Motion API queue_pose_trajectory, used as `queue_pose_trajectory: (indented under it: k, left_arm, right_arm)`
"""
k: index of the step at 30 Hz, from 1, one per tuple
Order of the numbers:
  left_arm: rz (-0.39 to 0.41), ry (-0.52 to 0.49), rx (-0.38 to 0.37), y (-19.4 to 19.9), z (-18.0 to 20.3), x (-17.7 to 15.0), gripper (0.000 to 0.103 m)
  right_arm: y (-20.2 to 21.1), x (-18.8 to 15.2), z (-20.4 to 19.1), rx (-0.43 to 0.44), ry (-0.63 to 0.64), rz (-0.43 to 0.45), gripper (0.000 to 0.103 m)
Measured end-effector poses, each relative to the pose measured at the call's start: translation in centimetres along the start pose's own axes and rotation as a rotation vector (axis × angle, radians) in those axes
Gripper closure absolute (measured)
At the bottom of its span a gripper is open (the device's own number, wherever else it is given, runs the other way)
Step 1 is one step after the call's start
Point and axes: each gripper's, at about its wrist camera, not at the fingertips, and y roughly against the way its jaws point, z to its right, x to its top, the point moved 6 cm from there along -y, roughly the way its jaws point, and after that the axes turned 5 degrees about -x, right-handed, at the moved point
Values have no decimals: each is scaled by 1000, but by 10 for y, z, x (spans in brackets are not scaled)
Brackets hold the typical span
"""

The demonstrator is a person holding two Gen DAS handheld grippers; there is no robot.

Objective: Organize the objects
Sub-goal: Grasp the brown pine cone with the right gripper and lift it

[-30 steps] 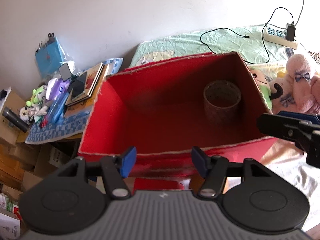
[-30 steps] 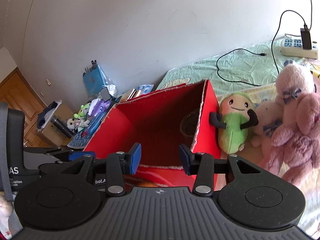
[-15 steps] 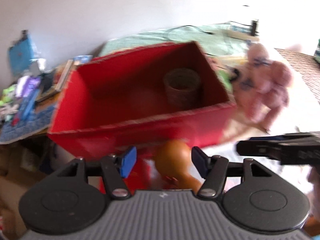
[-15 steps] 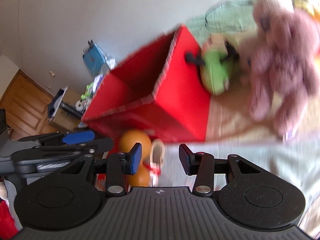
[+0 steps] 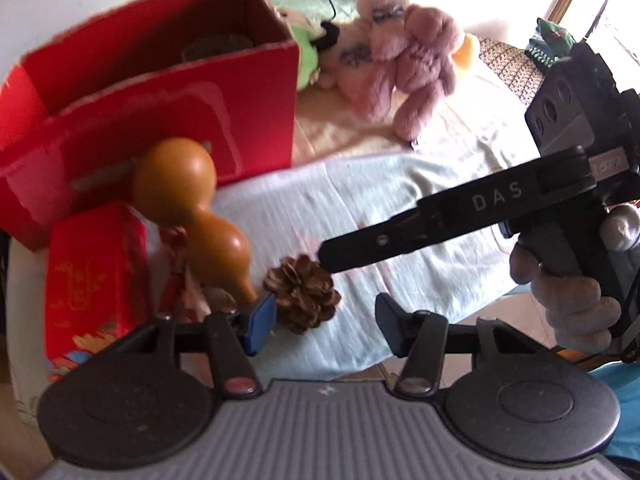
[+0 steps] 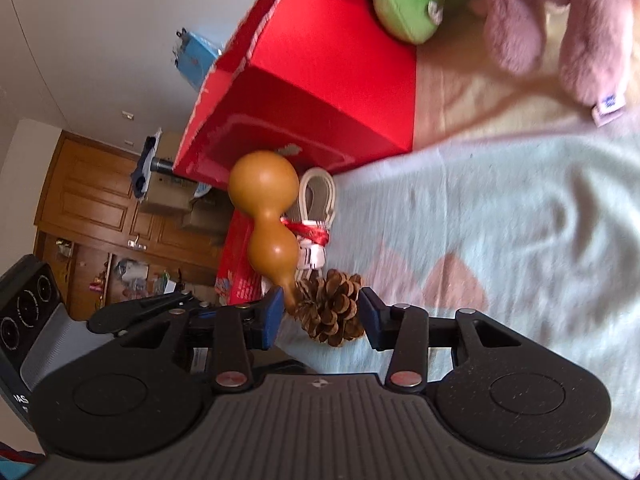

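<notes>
You have swung both grippers down from the red box [image 5: 168, 92]. Right gripper [image 6: 318, 316] open around a brown, scaly pinecone [image 6: 332, 308] on the bed; left gripper [image 5: 324, 320] open beside it.

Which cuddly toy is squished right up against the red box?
The green plush toy. It presses against the side wall of the red box, while the pink plush toy lies farther out on the bed, away from the box.
</notes>
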Motion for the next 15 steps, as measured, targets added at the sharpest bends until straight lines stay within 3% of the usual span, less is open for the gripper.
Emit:
queue_pose_trajectory:
  k: [6, 10, 13, 15]
  left_arm:
    - [-5, -15, 52, -13, 2, -1, 46]
    - [-12, -4, 45, -22, -1, -3, 46]
    - [10, -9, 51, -24, 1, 1, 45]
    - [19, -6, 47, -23, 1, 3, 45]
  right_arm:
    - [-11, -1, 9, -4, -19, -19, 52]
    - [-16, -1, 11, -14, -14, -34, 52]
    - [-15, 0, 13, -19, -17, -38, 53]
    - [-13, 1, 18, -23, -32, -40, 61]
